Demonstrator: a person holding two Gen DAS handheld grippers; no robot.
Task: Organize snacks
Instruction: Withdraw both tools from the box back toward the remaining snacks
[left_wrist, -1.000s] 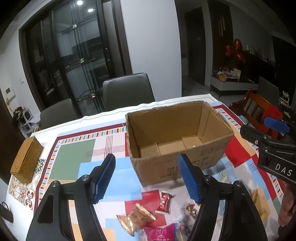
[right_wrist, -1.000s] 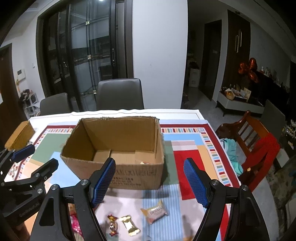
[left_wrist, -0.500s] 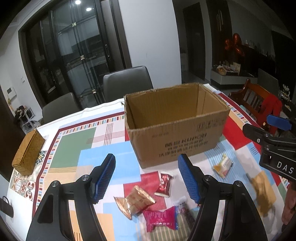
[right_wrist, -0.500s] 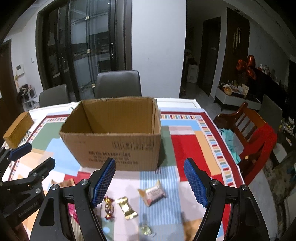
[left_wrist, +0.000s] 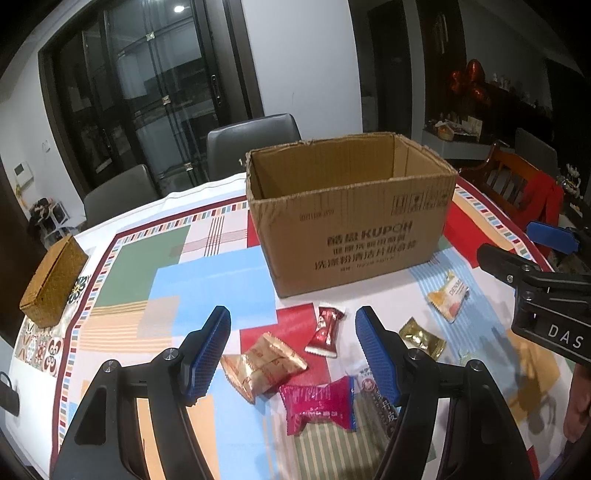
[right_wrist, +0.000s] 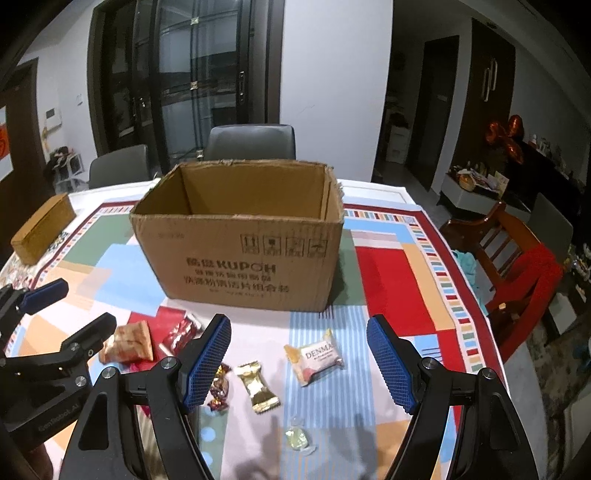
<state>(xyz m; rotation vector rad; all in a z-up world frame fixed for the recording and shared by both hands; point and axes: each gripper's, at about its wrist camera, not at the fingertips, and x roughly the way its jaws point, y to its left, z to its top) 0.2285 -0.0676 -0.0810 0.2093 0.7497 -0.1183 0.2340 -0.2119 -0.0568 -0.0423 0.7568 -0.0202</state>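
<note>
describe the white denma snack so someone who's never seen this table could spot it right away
Start at the open cardboard box in the middle of the patchwork tablecloth. In front of its right corner, on the blue-and-white striped patch, lies the white Denma packet. It is the only white wrapper with dark lettering and a fruit picture; the gold candy on its left is plain foil.

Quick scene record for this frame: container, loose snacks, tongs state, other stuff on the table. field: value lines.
container: cardboard box, open top, upright on patterned tablecloth
snacks in front of box: DENMA packet, gold candy, orange-gold packet, red candy, pink packet, clear candy
left tongs: open, holding nothing, above the orange-gold packet
right tongs: open, holding nothing, above the DENMA packet
other: woven box at the table's left edge
</note>
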